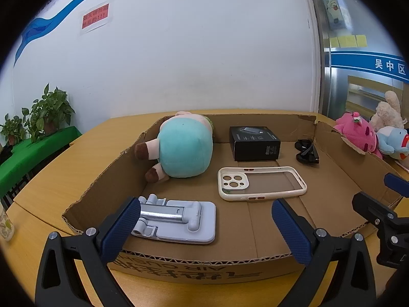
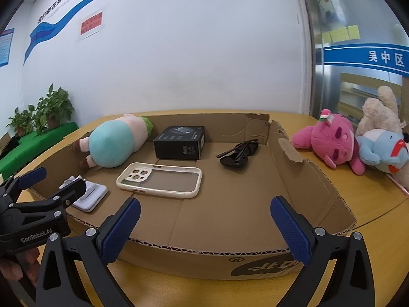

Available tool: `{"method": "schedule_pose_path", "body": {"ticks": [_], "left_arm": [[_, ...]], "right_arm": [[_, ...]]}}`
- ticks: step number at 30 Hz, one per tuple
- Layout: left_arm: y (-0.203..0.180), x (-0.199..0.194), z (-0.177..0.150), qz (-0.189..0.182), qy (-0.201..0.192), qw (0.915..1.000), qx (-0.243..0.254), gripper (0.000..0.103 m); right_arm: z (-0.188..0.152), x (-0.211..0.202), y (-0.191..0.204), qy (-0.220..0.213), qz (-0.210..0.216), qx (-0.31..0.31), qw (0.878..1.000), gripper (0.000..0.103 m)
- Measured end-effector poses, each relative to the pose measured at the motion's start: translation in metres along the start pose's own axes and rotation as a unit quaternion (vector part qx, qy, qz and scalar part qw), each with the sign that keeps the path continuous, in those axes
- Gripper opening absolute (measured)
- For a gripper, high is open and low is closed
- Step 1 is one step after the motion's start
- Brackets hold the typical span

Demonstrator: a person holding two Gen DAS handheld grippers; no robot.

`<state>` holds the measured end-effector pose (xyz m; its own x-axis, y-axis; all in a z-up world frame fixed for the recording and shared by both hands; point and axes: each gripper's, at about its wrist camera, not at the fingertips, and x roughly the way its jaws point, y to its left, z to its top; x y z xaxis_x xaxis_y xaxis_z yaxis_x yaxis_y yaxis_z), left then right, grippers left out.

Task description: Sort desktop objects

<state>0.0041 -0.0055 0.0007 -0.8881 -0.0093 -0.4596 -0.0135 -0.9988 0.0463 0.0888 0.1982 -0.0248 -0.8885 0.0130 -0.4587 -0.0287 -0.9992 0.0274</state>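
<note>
Left wrist view: the left tool (image 1: 205, 226) hangs wide open, holding nothing, over the near edge of the shallow brown cardboard tray (image 1: 204, 261). The pale grey folding phone stand (image 1: 179, 221) lies just beyond its left finger, in the tray's near left corner.

Right wrist view: the right tool (image 2: 205, 226) is likewise wide and empty, with the cream phone case (image 2: 159, 180) lying mid-tray ahead and the black sunglasses (image 2: 239, 156) toward the far right corner.

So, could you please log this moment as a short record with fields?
container: cardboard tray on the wooden table
in tray: phone stand, phone case, black box, sunglasses, teal plush
outside tray: pink plush, blue plush, on the right
left gripper: open, empty
right gripper: open, empty
</note>
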Motion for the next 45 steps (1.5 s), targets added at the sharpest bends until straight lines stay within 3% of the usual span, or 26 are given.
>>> {"method": "schedule_pose_path", "body": {"ticks": [4, 6, 8, 12, 15, 18, 21, 23, 30, 38, 45], "left_arm": [[0.019, -0.035, 0.016, -0.002, -0.016, 0.9996, -0.022, 0.102], [0.039, -0.051, 0.024, 0.008, -0.004, 0.9994, -0.033, 0.102], [0.061, -0.059, 0.024, 0.031, 0.012, 0.9988, -0.037, 0.102], [0.104, -0.046, 0.006, 0.073, 0.094, 0.9920, -0.040, 0.102], [0.130, -0.036, -0.019, 0.096, 0.135, 0.9855, -0.036, 0.102], [0.150, -0.021, -0.042, 0.103, 0.180, 0.9773, -0.044, 0.102], [0.161, -0.008, -0.059, 0.109, 0.213, 0.9697, -0.048, 0.102], [0.162, 0.002, -0.066, 0.104, 0.231, 0.9663, -0.049, 0.103], [0.164, 0.019, -0.063, 0.049, 0.229, 0.9697, -0.070, 0.103], [0.179, 0.032, -0.056, 0.047, 0.230, 0.9695, -0.072, 0.103], [0.181, 0.033, -0.055, 0.047, 0.230, 0.9694, -0.071, 0.103]], "right_arm": [[0.006, -0.034, -0.020, -0.016, -0.012, -0.010, 1.000, 0.103], [0.013, -0.061, -0.053, -0.023, -0.015, 0.017, 0.999, 0.103], [0.016, -0.075, -0.088, -0.015, -0.045, 0.038, 0.998, 0.103], [0.002, -0.065, -0.169, 0.073, -0.129, 0.081, 0.986, 0.103], [-0.023, -0.049, -0.225, 0.146, -0.157, 0.146, 0.966, 0.103], [-0.046, -0.030, -0.251, 0.199, -0.184, 0.148, 0.951, 0.103], [-0.057, -0.012, -0.258, 0.238, -0.195, 0.135, 0.942, 0.103], [-0.058, -0.011, -0.259, 0.234, -0.184, 0.139, 0.944, 0.103], [-0.054, 0.005, -0.264, 0.225, -0.154, 0.125, 0.954, 0.103], [-0.046, 0.024, -0.263, 0.230, -0.106, 0.083, 0.964, 0.103], [-0.046, 0.025, -0.261, 0.230, -0.104, 0.080, 0.964, 0.103]]}}
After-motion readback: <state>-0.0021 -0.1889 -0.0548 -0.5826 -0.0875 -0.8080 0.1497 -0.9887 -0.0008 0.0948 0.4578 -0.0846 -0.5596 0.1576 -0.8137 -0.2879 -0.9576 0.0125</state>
